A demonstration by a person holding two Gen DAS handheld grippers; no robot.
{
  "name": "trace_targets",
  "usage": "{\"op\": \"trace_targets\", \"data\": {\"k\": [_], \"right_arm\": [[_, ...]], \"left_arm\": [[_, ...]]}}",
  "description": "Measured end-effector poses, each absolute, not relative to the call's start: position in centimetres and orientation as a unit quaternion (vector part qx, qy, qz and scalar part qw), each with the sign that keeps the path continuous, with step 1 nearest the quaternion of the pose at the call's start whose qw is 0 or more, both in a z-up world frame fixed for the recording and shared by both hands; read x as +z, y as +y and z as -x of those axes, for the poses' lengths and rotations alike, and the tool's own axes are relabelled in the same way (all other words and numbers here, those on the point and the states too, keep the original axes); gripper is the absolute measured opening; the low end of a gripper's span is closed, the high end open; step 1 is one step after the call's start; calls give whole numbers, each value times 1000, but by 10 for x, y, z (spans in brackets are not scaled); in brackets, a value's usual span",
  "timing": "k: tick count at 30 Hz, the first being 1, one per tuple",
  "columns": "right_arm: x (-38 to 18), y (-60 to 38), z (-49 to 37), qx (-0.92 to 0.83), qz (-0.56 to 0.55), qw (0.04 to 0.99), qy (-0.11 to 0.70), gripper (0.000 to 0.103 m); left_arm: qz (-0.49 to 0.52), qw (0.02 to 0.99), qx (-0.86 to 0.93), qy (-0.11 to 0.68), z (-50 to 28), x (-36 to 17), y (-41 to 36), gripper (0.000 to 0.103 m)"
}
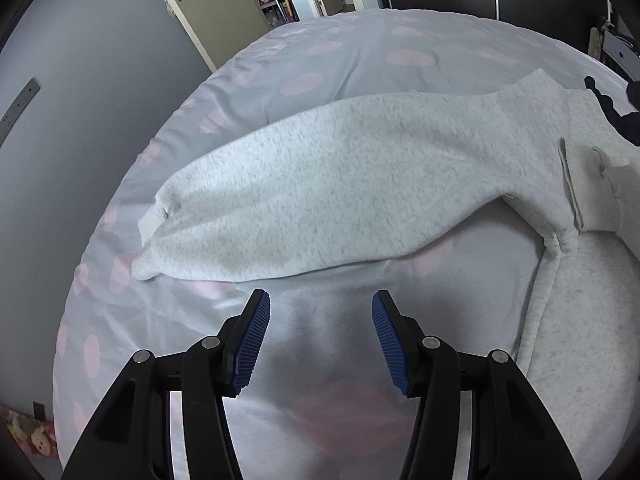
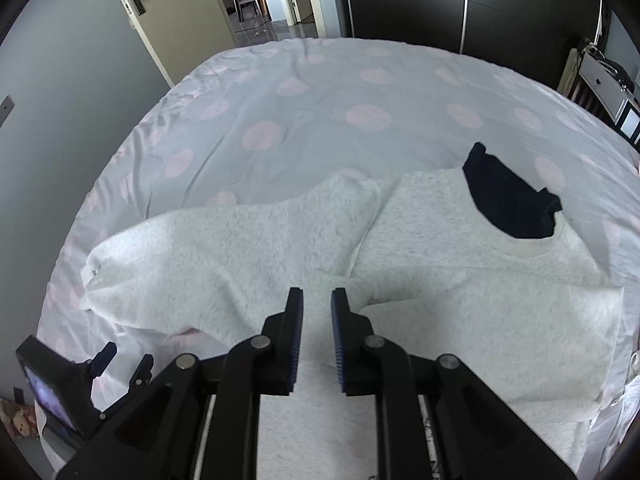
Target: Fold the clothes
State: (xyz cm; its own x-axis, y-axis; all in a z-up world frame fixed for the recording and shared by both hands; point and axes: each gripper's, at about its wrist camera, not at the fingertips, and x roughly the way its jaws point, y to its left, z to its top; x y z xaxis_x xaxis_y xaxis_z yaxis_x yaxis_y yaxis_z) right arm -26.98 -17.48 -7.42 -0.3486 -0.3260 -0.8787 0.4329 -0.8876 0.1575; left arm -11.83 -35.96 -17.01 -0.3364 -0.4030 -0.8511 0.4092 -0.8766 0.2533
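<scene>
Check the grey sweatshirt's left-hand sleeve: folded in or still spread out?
Spread out. The sleeve lies extended sideways across the dotted bedsheet, its cuff away from the sweatshirt body, not folded over it.

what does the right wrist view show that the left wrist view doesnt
Only the right wrist view shows the sweatshirt's neckline with most of the dark garment lying at it, the right gripper clamped on a sleeve cuff, and the left gripper from outside.

Only the left wrist view shows the left gripper from behind, open over bare sheet, and a floral item on the floor.

Both show the grey sweatshirt with one sleeve stretched out, the polka-dot bedsheet and the open door.
</scene>
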Motion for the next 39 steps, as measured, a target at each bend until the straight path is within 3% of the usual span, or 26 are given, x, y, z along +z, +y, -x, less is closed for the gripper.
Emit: {"op": "trace_targets", "data": {"k": [10,15,19,28,39], "right_arm": [[-46,-2,254,-841,-514,160,60,15],[-70,123,235,-852,-516,80,22,15],[-107,188,217,-850,-523,27,47,15],[-179,190,220,-826,-539,40,161,15],[-200,169,227,-812,-541,51,213,16]], "left_arm": [[-536,227,-813,34,112,-173,-357,55],[-541,217,-812,32,112,-176,-347,55],[-542,217,-812,10,113,-181,-335,55],[-541,219,-812,5,116,-189,-329,55],[-545,221,-809,-9,122,-194,-331,55]]}}
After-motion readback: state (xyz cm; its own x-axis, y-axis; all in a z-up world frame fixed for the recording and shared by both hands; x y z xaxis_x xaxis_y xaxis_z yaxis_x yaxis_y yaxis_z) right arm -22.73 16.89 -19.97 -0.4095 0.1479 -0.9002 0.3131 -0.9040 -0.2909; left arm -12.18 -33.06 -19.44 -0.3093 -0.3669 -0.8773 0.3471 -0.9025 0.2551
